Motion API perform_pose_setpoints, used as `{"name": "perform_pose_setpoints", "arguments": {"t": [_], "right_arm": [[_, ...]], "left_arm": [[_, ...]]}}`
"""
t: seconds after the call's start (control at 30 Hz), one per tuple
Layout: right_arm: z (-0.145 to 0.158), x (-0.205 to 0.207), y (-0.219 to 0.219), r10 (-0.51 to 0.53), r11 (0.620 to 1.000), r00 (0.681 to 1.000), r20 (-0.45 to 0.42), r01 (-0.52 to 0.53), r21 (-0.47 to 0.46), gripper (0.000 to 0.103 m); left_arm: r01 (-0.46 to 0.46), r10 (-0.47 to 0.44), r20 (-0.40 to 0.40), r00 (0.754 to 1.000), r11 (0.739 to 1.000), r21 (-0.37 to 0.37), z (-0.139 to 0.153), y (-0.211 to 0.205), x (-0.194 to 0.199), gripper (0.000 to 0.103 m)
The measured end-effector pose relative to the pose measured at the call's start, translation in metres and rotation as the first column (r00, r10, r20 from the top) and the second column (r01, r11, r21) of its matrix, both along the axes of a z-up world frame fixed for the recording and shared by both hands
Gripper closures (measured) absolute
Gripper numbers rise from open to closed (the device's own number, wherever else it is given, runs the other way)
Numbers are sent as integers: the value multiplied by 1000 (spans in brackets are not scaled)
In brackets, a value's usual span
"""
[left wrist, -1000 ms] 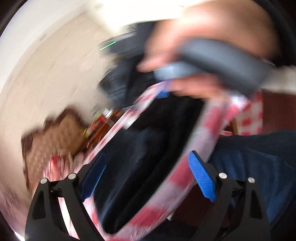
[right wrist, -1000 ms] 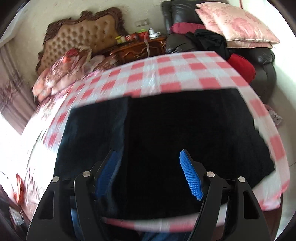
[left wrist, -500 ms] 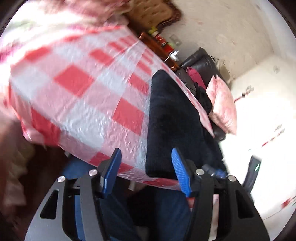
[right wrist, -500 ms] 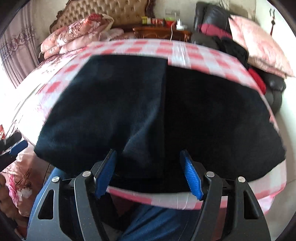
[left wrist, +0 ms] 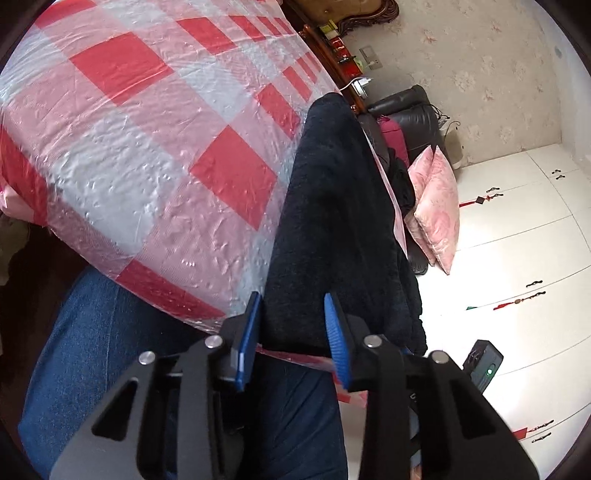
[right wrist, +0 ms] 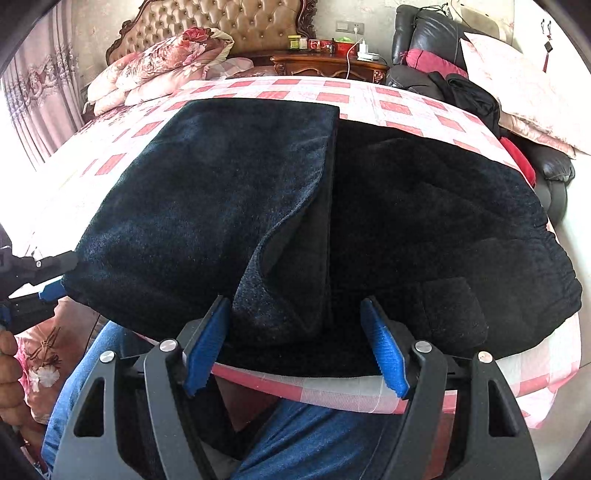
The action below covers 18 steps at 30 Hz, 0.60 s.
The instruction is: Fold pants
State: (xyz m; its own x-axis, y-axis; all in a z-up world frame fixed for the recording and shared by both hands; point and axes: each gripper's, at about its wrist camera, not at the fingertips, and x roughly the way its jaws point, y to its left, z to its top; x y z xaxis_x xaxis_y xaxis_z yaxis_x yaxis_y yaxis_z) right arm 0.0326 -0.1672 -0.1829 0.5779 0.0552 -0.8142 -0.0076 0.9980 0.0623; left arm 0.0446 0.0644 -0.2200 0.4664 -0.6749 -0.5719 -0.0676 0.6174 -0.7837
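Dark navy fleece pants (right wrist: 207, 206) lie spread on the red-and-white checked bed cover (right wrist: 369, 99), one half folded over the other along a middle line. In the left wrist view the pants (left wrist: 332, 206) run away from me along the cover (left wrist: 147, 147). My left gripper (left wrist: 291, 332) straddles their near corner and its jaws are closing, the fabric between the pads. The same gripper (right wrist: 55, 277) shows at the pants' left corner in the right wrist view. My right gripper (right wrist: 295, 347) stands open over the near edge, a raised fold of fabric between its fingers.
The person's jeans-clad legs (left wrist: 110, 350) press against the bed's near edge, and a hand (right wrist: 7, 376) shows at the left. At the far end are a tufted headboard (right wrist: 229, 22), floral quilts (right wrist: 159, 70) and a nightstand (right wrist: 328, 64). A black armchair (right wrist: 424, 33) and white wardrobes (left wrist: 517, 240) stand to the right.
The left wrist view swung from a blurred hand onto the bed, and its jaws narrowed around the pants' corner. The right gripper dropped to the pants' near edge, then held still.
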Motion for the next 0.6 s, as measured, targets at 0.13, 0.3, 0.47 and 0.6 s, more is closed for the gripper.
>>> {"name": "perform_pose_setpoints", "arguments": {"t": [0.13,0.3,0.47,0.6], "right_arm": [[-1,-2,-2,-2,1000,1000,8,1,18,32],[16,-10,-11,-21,998,1000,21,20,53,34],[40,-16,-17,-56,998,991,124,55,13,34],[33,-11,-24,-78,997,992,98,78,4,34]], "left_arm": [[5,-5,7,1000,999,37,0,-2,0,76],[-3,3,-3,1000,1000,-3,-3,3,1,73],[-15,14,-19,1000,999,-41,-5,6,-2,67],[-38,32,-50,998,990,-136,-12,11,-4,62]]}}
